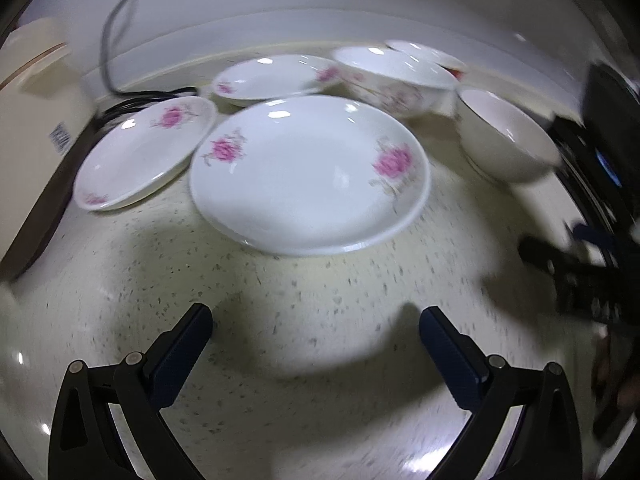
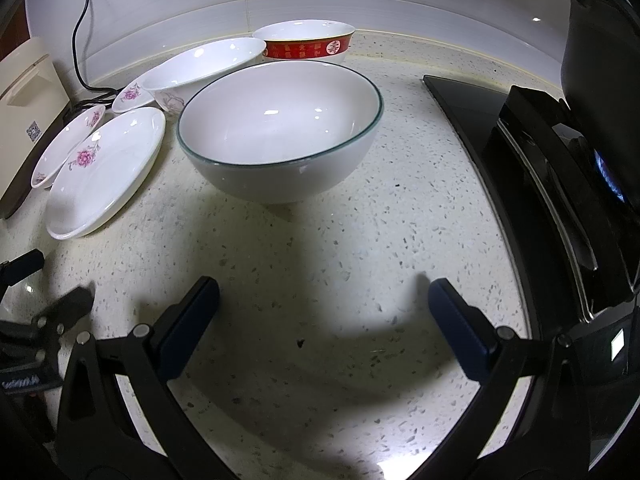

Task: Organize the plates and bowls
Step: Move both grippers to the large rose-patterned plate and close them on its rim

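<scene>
A large white plate with pink roses [image 1: 308, 176] lies straight ahead of my left gripper [image 1: 316, 320], which is open and empty above the counter. Two smaller rose plates [image 1: 144, 152] [image 1: 276, 80] lie left and behind it, with a floral bowl [image 1: 392, 76] and a plain bowl [image 1: 504, 136] to the right. In the right wrist view, a white bowl with a green rim [image 2: 280, 132] stands ahead of my open, empty right gripper [image 2: 324, 292]. Behind it sit the floral bowl [image 2: 200, 68] and a red-banded bowl [image 2: 308, 42]; the rose plates [image 2: 104, 168] [image 2: 68, 140] lie left.
A speckled counter [image 2: 360, 240] carries everything. A black stove [image 2: 540, 184] with a dark pot [image 2: 600, 32] and a blue flame stands at the right. A cream appliance [image 1: 36, 112] and a black cable [image 2: 80, 40] are at the left, by the white backsplash.
</scene>
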The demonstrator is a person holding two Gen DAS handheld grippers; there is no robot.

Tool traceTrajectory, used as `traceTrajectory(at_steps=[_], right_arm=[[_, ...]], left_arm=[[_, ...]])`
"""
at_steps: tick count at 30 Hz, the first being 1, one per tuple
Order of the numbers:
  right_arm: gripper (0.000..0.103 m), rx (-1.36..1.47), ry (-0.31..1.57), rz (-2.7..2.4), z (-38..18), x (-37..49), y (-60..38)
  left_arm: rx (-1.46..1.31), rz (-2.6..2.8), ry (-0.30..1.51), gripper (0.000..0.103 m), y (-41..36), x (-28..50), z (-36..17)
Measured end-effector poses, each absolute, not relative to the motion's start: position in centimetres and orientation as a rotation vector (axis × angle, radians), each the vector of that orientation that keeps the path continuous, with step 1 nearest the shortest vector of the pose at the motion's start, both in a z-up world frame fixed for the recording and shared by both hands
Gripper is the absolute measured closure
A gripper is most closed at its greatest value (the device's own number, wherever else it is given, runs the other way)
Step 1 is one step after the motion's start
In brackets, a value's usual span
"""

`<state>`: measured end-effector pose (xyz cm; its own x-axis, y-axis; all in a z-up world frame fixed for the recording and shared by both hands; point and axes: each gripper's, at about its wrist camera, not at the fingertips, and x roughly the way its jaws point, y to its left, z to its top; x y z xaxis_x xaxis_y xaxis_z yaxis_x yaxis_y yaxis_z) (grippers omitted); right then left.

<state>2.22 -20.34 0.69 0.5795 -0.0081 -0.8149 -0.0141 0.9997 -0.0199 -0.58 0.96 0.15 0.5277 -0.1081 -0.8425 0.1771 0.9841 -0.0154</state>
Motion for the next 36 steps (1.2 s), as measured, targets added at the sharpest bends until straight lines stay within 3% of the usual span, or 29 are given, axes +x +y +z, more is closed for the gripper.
traceTrajectory(at_steps=[9,18,25,29,31,34,35,36], right_arm=[[0.0,0.013,1.035,0.094,1.3,1.9,-18.3],[0.0,0.117,1.037,0.291,3.8,4.6,-12.4],[0.026,0.232,1.104,0.252,2.2,7.7,-12.0],[0.031,0.235,1.093,0.231,1.9,9.1,-11.9],[0.042,0.234,1.09,0.229,2.1,9.4,-11.9],[0.053,0.243,1.086,0.233,2.0,9.6,-11.8],[0.058,0.235,1.087,0.236,1.9,9.8,-11.5],[0.073,0.224,1.089,0.24,1.8,9.8,-11.4]], left_arm=[[-0.288,-0.154,0.997,0.0,9.8,-0.4,2.0],[-0.408,-0.125,1.001,0.0,11.7,5.2,3.1],[-0.42,-0.065,1.025,0.004,10.4,7.9,2.2],[-0.409,-0.032,1.048,0.018,10.2,8.7,1.4],[-0.39,-0.029,1.035,0.029,9.9,8.9,1.5],[-0.369,-0.037,1.037,0.052,9.3,9.2,1.4],[-0.356,-0.042,1.039,0.071,8.9,9.3,1.3],[-0.342,-0.055,1.051,0.086,8.6,9.4,1.1]])
